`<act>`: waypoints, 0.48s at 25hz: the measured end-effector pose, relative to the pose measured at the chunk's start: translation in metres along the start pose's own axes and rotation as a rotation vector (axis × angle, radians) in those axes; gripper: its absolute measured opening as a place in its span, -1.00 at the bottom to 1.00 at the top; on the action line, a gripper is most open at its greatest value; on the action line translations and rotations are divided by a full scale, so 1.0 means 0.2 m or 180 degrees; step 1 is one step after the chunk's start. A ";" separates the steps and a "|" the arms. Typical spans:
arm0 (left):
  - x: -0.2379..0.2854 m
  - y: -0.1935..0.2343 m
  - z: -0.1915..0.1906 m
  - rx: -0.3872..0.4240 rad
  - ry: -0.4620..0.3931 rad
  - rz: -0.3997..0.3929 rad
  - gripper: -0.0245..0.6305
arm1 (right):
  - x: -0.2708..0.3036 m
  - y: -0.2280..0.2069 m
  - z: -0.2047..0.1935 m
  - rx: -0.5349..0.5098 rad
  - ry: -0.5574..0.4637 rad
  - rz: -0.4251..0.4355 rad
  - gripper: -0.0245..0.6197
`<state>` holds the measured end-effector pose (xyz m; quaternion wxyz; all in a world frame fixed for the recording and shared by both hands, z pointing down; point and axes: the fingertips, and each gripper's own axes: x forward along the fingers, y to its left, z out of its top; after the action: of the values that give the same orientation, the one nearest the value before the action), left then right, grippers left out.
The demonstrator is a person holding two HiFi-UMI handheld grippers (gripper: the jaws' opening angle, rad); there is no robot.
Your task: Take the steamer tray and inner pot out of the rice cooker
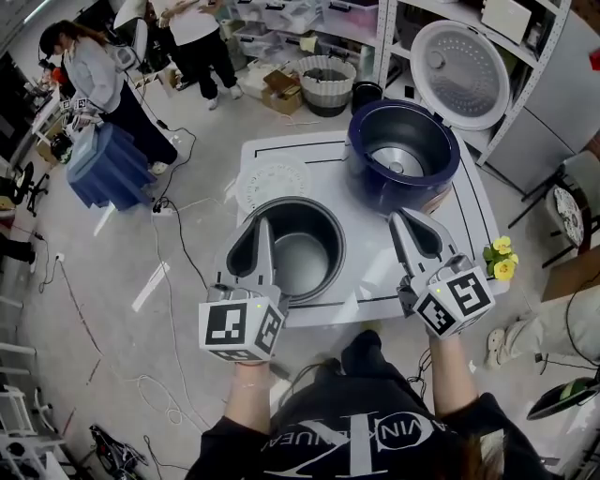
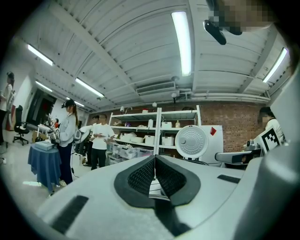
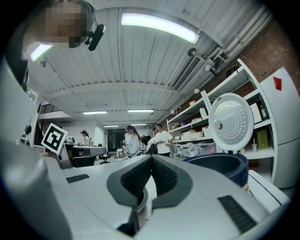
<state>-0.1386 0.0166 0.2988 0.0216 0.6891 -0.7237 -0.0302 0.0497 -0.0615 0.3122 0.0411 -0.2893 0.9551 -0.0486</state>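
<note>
The grey inner pot (image 1: 314, 258) stands on the white table (image 1: 469, 216), out of the navy rice cooker (image 1: 375, 183), whose lid (image 1: 459, 73) is up. The white steamer tray (image 1: 272, 183) lies flat on the table behind the pot. My left gripper (image 1: 265, 223) hovers over the pot's left rim, shut, with its pads together and nothing between them (image 2: 154, 161). My right gripper (image 1: 398, 217) is just right of the pot and in front of the cooker (image 3: 234, 166). It is shut too and holds nothing (image 3: 151, 161). The pot's rim (image 3: 140, 201) shows below its jaws.
Yellow flowers (image 1: 502, 258) sit at the table's right edge. A blue bin (image 1: 108, 169) and cables lie on the floor to the left. Several people stand near the shelves (image 1: 309, 23) at the back, by a ribbed basket (image 1: 326, 84).
</note>
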 end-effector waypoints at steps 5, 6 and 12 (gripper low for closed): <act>-0.02 0.02 0.01 -0.0006 -0.0038 0.0041 -0.89 | -0.02 -0.01 0.00 -0.0005 -0.0015 -0.0026 -0.93; -0.02 0.02 0.01 -0.0011 -0.0041 0.0042 -0.89 | -0.01 -0.01 0.00 -0.0006 -0.0019 -0.0027 -0.93; -0.03 0.02 0.01 -0.0045 -0.0022 0.0036 -0.89 | -0.01 -0.01 0.00 -0.0001 -0.0013 -0.0031 -0.93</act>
<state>-0.1428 0.0223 0.2969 0.0241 0.6847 -0.7275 -0.0375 0.0523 -0.0622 0.3121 0.0427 -0.2941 0.9536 -0.0481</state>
